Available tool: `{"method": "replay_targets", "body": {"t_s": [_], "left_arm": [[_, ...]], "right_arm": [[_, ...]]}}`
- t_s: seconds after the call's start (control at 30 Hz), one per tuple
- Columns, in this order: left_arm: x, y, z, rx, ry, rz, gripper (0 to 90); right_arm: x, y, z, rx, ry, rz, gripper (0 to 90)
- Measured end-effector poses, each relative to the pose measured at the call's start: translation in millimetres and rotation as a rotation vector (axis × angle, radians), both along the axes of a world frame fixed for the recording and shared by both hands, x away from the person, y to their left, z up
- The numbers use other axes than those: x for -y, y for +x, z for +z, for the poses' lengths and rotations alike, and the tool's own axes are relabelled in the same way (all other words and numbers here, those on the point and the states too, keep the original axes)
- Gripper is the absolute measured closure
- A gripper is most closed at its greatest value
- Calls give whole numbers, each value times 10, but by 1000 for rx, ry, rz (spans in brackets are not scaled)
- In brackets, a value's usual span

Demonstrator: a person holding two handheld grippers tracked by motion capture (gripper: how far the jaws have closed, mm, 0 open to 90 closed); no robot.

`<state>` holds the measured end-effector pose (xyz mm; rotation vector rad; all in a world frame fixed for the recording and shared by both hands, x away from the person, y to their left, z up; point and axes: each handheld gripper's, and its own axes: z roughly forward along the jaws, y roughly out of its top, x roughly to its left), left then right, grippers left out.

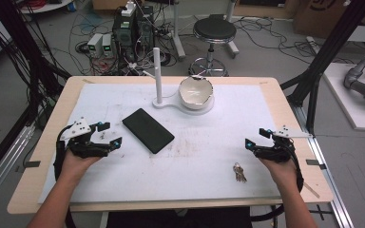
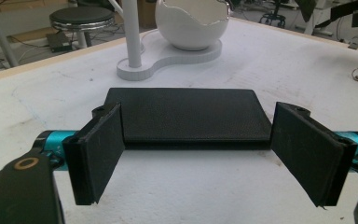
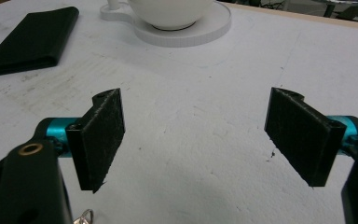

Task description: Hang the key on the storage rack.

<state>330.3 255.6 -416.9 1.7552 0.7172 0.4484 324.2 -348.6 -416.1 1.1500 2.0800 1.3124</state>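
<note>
Overhead, high view: the left gripper (image 1: 107, 134) rests on the white table cover (image 1: 209, 156), jaws spread wide and empty; the black wallet (image 1: 148, 130) lies flat just ahead of its fingertips, apart from them.
Right side, high view: the right gripper (image 1: 258, 138) also stands wide and holds nothing; a bunch of keys (image 1: 239, 172) lies near its hand, behind the fingertips.
Far of both fingers, high view: a white egg-shaped bowl (image 1: 196, 92) sits on its white stand (image 1: 165, 103), with an upright post (image 1: 157, 73) rising from the same base.
Left gripper view, wallet: the black wallet (image 2: 189, 116) lies broadside just beyond and between the two pads (image 2: 101, 149), its near long edge level with their tips, neither pad touching it.
Left gripper view, beyond: post (image 2: 133, 35) and bowl (image 2: 193, 23) stand well past the wallet.
Right gripper view, fingers: pads (image 3: 302, 135) stand far apart over bare cover; the wallet (image 3: 32, 39) lies far off past the left-hand pad, the stand (image 3: 200, 29) straight ahead.
Step in hand (judged): the left gripper lines up to take the wallet.
How to do it well (judged): the wallet's long side looks about as wide as the gap, so ease forward squarely, or turn to span the narrower side; keep the pads low to the cover so they catch the thin edge, and close only once both pads flank it.
</note>
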Motion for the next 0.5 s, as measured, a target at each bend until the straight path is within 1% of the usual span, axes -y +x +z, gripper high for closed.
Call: {"method": "replay_targets", "body": {"t_s": [0.07,0.13,0.2,0.23,0.3,0.33,0.4,0.43,0.5], "left_arm": [[-9,20,-4,-18,-44,-9,179],[-8,33,-4,-38,-66,1,179],[4,38,-7,-50,-55,0,176],[15,38,-5,-50,-42,3,165],[33,38,-2,-50,-31,7,164],[48,43,4,-47,-24,9,164],[64,46,14,-38,-16,5,164],[73,43,17,-35,-13,2,164],[82,36,17,-30,0,-8,164]], "right_arm": [[-5,2,2,-4,0,0,199],[-13,4,1,-5,-2,6,198],[-17,-5,1,-19,-5,22,198],[-20,-15,3,-27,-7,23,199],[-18,-36,11,-39,1,32,199],[-16,-64,11,-43,6,35,199],[-14,-73,9,-45,2,36,199],[-13,-80,4,-58,8,47,202],[-18,-107,-3,-70,1,58,209]]}}
